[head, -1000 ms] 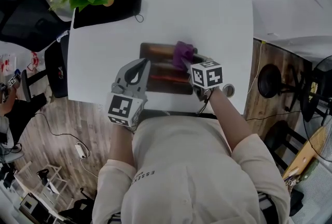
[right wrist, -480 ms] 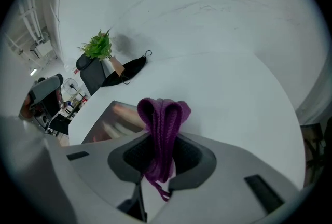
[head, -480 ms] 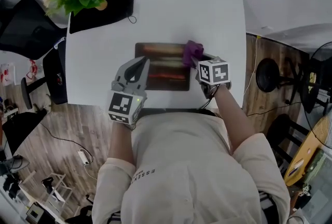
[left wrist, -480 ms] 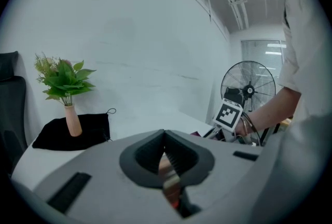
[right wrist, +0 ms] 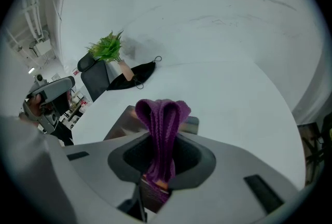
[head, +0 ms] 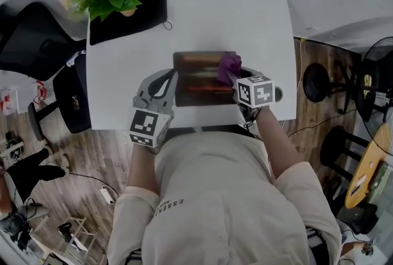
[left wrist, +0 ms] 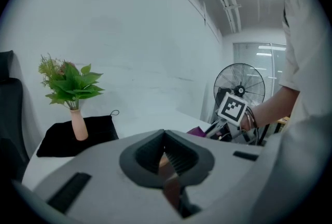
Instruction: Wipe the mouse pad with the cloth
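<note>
Purple cloth (right wrist: 162, 114) is clamped in the right gripper (right wrist: 160, 171), whose jaws are closed on its lower part while a folded loop stands free beyond them. It is held over the 3 o'clock end of the mouse pad (head: 196, 76), which lies on the white table (head: 245, 18) with its long axis running 9 to 3 o'clock. The stretch left to wipe is judged to lie toward 9 o'clock from the cloth. The left gripper (head: 167, 78) is seen with its jaws together on nothing, at the pad's 9 o'clock edge. Whether the cloth or the left tips touch the pad cannot be told. The pad's 4 o'clock corner is hidden by the right gripper.
</note>
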